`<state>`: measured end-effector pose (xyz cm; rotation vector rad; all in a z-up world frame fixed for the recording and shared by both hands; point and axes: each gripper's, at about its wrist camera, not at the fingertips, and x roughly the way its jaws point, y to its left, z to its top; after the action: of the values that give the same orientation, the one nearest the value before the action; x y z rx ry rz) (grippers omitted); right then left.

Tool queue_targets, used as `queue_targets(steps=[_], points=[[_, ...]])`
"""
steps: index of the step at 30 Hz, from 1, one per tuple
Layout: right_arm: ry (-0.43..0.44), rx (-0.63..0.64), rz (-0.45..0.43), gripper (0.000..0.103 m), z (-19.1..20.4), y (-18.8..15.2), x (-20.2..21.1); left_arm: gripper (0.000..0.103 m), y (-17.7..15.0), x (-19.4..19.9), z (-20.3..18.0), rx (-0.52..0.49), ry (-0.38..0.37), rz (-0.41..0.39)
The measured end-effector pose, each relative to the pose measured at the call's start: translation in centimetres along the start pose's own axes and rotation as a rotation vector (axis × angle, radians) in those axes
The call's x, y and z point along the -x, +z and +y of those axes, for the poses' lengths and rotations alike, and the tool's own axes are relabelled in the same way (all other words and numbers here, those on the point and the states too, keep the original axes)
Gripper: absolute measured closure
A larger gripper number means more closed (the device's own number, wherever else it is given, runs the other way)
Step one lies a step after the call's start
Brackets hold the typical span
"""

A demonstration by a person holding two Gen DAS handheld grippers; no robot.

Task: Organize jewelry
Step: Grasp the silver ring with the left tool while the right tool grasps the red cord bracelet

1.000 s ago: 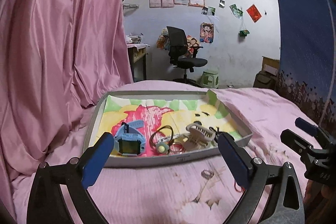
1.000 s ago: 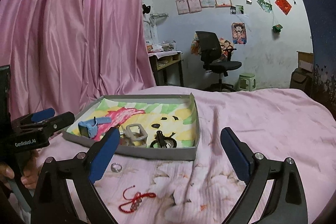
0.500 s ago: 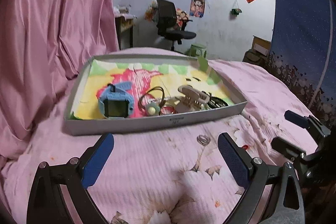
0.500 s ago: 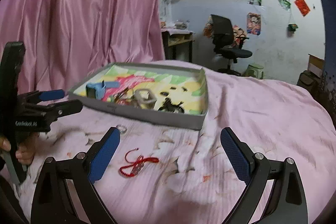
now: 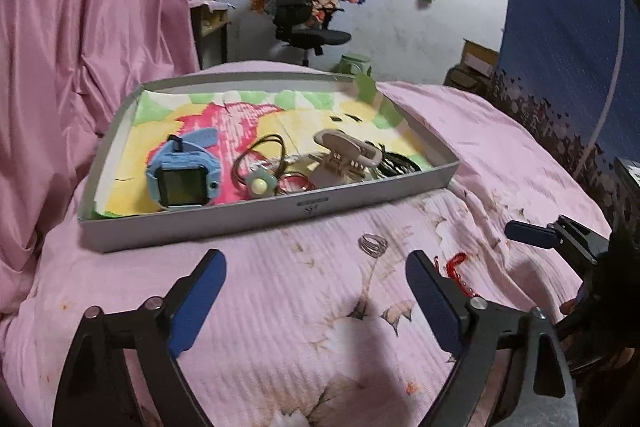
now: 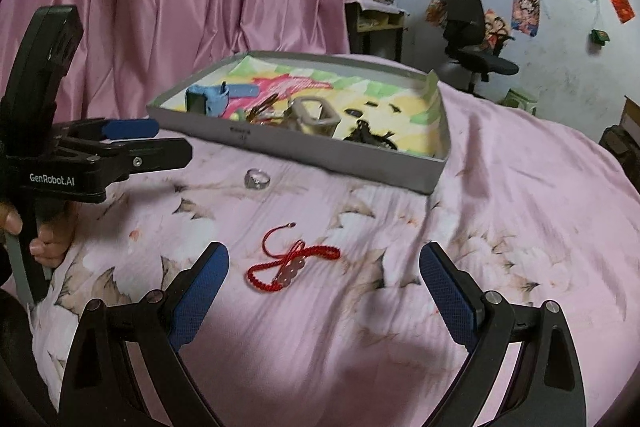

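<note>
Currently approach step | left gripper [image 5: 316, 291] and right gripper [image 6: 324, 279] both spread, empty | red bracelet [image 6: 290, 263] and ring [image 6: 257, 179] on bedspread, outside tray [image 6: 340, 151] | next: descend, pinch bracelet cord.

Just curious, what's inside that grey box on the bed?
The grey box holds a blue watch, a beige hair claw, hair ties, a thin red ring and dark tangled pieces; what lies beneath those is hidden.

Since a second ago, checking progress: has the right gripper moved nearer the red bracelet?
Yes. In the right wrist view the red bracelet now lies nearly between the open right gripper fingers; earlier it sat low by the left finger.
</note>
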<state>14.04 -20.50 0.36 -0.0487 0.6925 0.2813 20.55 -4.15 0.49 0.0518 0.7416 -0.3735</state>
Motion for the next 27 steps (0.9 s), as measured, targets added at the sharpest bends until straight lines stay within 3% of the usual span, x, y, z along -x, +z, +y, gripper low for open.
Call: queue_targets(steps=[8,13,19,27], points=[[0.035,0.016,0.078,0.034,0.5,-0.6,-1.7,0.03,0.1,-1.7,-0.9,-0.052,-0.017,0.072],[0.039,-0.017,0.114,0.036,0.0,-0.9,-2.3,0.039,0.5,-2.9,-1.8,-0.099,-0.017,0.114],[0.04,-0.049,0.129,0.042,-0.7,-0.6,-3.0,0.045,1.1,-4.2,-2.4,-0.129,-0.034,0.148],[0.045,-0.077,0.141,0.054,-1.3,0.2,-4.3,0.063,1.3,-5.1,-3.2,-0.162,-0.05,0.171]])
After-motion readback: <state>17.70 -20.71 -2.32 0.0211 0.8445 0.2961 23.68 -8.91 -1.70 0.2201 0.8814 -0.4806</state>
